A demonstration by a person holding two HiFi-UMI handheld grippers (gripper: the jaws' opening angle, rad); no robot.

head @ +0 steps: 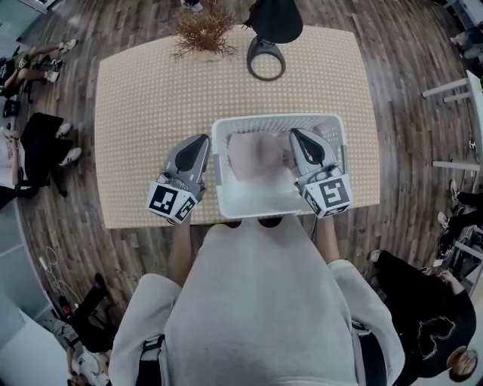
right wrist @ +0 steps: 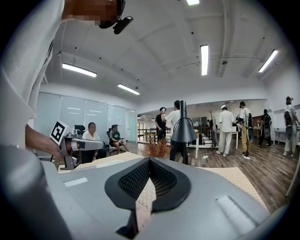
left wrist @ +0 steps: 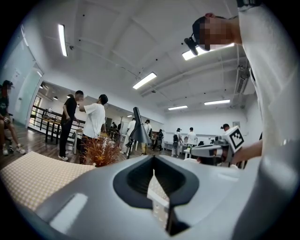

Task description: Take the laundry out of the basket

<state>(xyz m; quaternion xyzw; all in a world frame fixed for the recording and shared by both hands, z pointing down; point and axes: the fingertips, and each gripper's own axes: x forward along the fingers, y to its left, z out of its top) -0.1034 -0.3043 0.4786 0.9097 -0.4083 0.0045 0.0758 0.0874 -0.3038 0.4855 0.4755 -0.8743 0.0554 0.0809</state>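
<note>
Laundry here is basically one pinkish-beige cloth (head: 253, 154), soft and all bunched up into a lump, with no pattern on it that I can make out. It sits inside the white basket (head: 275, 119), in the far half and a bit left of middle. Nearer the person, the inside of the basket looks plain white; I honestly can't tell whether that's another pale piece or just the basket's bottom.

The basket is a rectangular plastic one with perforated walls. It stands upright at the near edge of the desk (head: 151, 113), with its longer side running left to right. The cloth is too crumpled to have a real direction. It's about as wide as it is deep, maybe slightly stretched across the basket, and it doesn't point anywhere.

The left gripper (head: 202, 140) is outside the basket, just beside its left wall, with its nose aimed away from the person. Its own view shows the jaws (left wrist: 153, 161) brought together at the tips with nothing between them.

The right gripper (head: 296, 133) is over the basket's right side, with its tip right by the cloth's right edge. I can't tell if it's touching. Its jaws (right wrist: 150, 161) are closed too, and empty.

At the far end of the desk there's a dried reddish-brown plant (head: 204, 30) and a black lamp (head: 273, 21) with a ring base, both well apart from the basket.
</note>
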